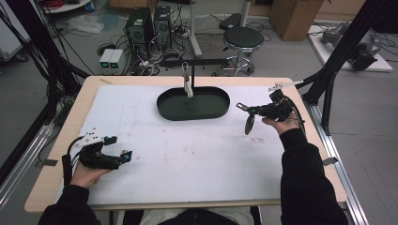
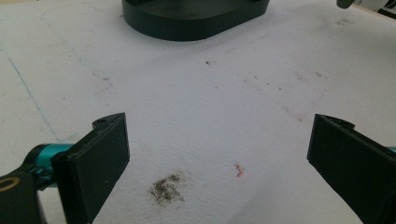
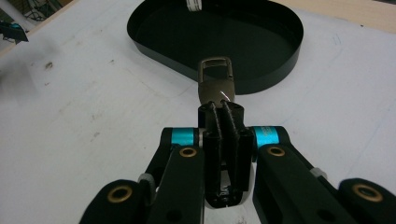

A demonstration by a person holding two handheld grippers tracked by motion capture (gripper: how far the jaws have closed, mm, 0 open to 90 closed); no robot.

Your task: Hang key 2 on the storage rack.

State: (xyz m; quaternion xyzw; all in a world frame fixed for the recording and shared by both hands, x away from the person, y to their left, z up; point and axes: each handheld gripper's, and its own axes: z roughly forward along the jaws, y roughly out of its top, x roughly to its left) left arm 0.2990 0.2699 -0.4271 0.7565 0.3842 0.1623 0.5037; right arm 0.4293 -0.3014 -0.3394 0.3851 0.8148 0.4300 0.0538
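Keyring clasp (image 3: 215,80), a small metal snap hook with a dark round piece hanging under it in the high view, looks light, rigid and somewhat slick; the flat tab below its loop seems the best place to pinch, and that is where it is held now. At the lower left of the high view the left gripper (image 1: 118,146) rests low over the white mat (image 1: 187,164), jaws wide apart with nothing between them. Upper centre sits the black oval tray (image 1: 169,110), with a small white clip (image 1: 188,88) hanging over its far rim. Right of centre, the right gripper (image 1: 246,108) is clamped on the clasp, carrying it above the mat just beside the tray's right end.
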